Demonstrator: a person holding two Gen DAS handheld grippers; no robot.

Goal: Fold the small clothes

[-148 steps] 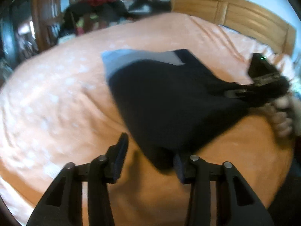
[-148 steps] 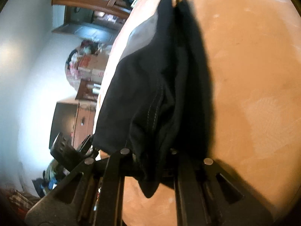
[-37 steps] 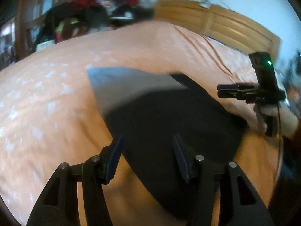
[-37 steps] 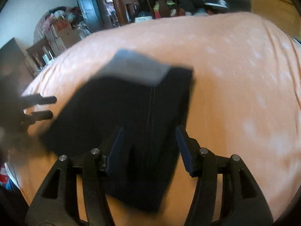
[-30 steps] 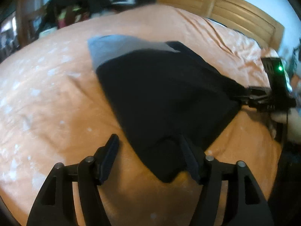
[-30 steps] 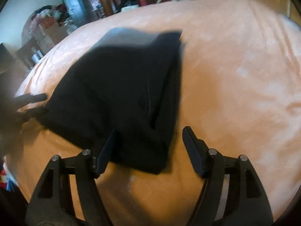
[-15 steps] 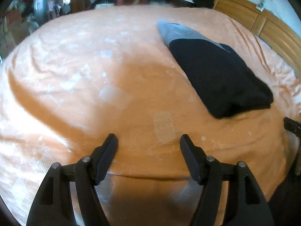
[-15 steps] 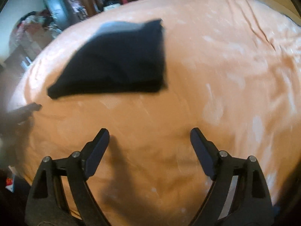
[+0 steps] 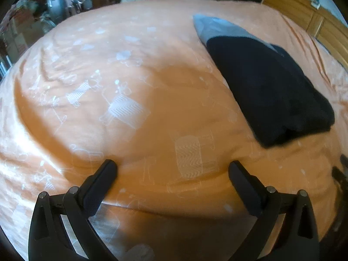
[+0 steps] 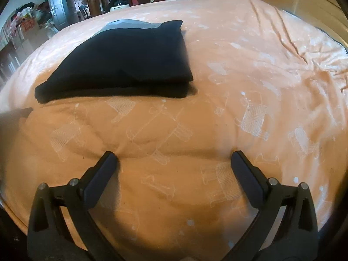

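Fold looks done: garment (image 10: 121, 58) lies ahead-left of our right hand-held gripper (image 10: 174, 158), both spread, empty; left (image 9: 171, 167). We check edges, touch nothing.

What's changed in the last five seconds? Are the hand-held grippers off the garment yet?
Yes. Both let go: the right hand-held gripper, earlier shut on the dark garment's edge, and the left hand-held gripper, earlier at its corner, are now open and pulled back over bare bedspread. The garment, then partly lifted, lies folded flat, grey band at the far end. It remains on the same bed.
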